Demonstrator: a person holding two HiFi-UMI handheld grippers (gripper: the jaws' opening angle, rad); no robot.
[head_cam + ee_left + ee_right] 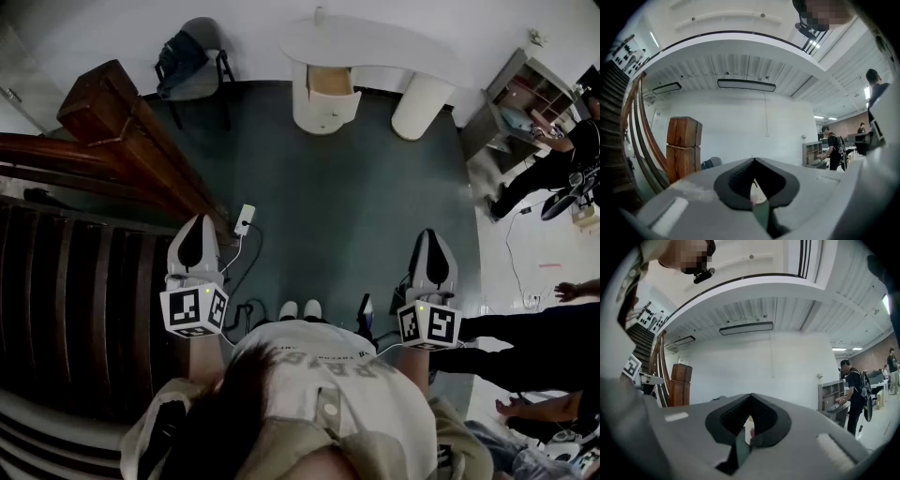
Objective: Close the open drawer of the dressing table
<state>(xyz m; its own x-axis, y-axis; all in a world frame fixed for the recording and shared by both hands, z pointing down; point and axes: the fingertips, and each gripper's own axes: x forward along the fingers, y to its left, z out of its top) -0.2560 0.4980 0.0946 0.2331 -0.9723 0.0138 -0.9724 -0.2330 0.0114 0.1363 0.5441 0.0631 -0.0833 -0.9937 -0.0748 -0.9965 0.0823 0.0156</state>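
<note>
The white dressing table [375, 45] stands against the far wall, across the grey floor. Its top drawer [331, 82] is pulled out, showing a pale wood inside. My left gripper [195, 223] and right gripper [429, 236] are held level in front of my body, far short of the table. Both are shut with nothing in them. In the left gripper view the left gripper [753, 162] has its jaws together. The right gripper [750, 397] is also shut, and a sliver of the pale table [749, 430] shows through its gap.
A dark wooden staircase with a thick newel post [105, 98] fills the left. A chair with a dark bag [192, 64] stands at the back left. A white adapter and cable [245, 220] lie on the floor. A shelf unit [514, 105] and a person [562, 155] are at the right.
</note>
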